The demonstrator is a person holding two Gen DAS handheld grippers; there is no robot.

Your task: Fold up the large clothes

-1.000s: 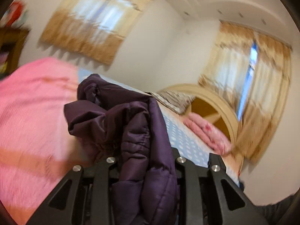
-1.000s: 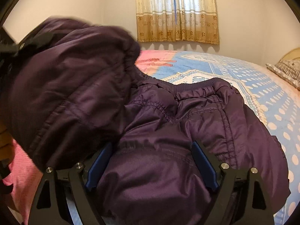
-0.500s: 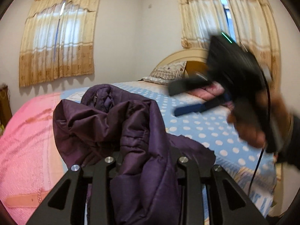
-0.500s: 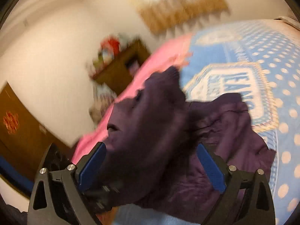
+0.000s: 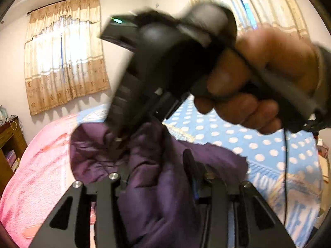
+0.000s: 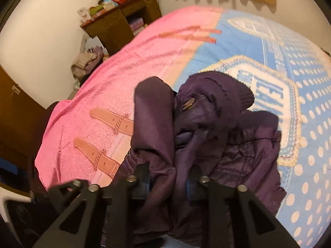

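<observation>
right wrist – tongs closing on purple jacket

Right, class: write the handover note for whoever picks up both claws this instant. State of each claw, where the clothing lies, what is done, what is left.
Left claw: jaws opening, a fold of the purple jacket between them.
Right claw: jaws closing on a jacket fold, pads pressing it.
Jacket: bunched in a heap on the bed, across the pink and blue dotted blanket, knit cuff on top.
Done: nothing folded neatly yet.
Left: spread it flat, fold sleeves in, fold the body.
</observation>
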